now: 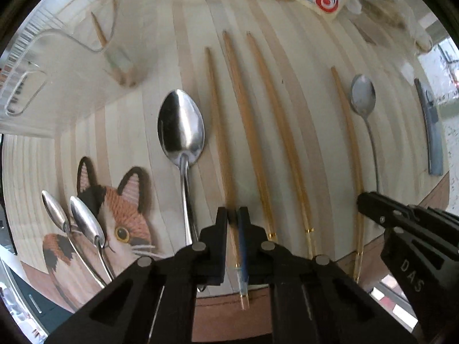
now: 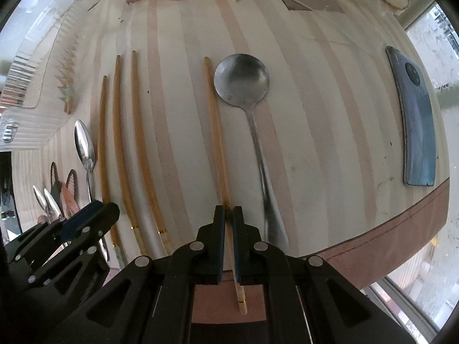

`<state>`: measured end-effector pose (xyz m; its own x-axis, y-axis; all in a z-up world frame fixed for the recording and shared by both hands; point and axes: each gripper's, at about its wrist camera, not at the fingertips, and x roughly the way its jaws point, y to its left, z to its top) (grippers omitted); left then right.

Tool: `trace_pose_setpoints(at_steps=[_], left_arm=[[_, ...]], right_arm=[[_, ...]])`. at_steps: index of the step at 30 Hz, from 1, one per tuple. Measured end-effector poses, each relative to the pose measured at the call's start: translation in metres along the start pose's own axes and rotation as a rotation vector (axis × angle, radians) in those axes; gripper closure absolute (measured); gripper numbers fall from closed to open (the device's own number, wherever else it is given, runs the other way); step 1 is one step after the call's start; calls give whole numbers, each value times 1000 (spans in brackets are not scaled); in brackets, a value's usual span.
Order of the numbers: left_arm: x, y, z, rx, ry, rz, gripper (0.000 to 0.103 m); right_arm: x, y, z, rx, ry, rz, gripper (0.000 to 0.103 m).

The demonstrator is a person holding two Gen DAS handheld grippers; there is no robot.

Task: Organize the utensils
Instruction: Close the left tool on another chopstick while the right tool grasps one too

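The striped wooden table point(image 2: 315, 114) carries a clear container point(image 1: 43, 66) at its far left corner, already holding some chopsticks, then spoons and loose chopsticks laid in a row. The left gripper point(image 1: 235, 218) is clamped on the leftmost chopstick point(image 1: 218, 120) and the right gripper point(image 2: 228, 215) on the chopstick beside the round spoon point(image 2: 242, 80). Judged step: both picked up; next, lift them level and carry them to the container
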<state>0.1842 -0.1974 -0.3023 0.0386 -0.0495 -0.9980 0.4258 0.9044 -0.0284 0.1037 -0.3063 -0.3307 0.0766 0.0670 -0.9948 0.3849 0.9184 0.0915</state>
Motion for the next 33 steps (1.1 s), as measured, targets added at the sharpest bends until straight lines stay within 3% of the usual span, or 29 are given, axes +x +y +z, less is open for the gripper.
trace_pose_setpoints(at_steps=[7, 13, 18, 30, 33], left_arm=[[-3, 17, -21, -37, 32, -10, 99], [-3, 28, -38, -60, 56, -42, 98], [-3, 36, -24, -57, 50, -35, 96], [-6, 9, 3, -32, 41, -4, 96], [-8, 12, -5, -34, 41, -5, 96]], right_arm=[[-6, 3, 8, -4, 28, -19, 98], [-2, 0, -13, -13, 78, -13, 98], [3, -1, -13, 5, 110, 1, 96], [1, 17, 3, -44, 100, -50, 96], [1, 14, 0, -39, 93, -50, 96]])
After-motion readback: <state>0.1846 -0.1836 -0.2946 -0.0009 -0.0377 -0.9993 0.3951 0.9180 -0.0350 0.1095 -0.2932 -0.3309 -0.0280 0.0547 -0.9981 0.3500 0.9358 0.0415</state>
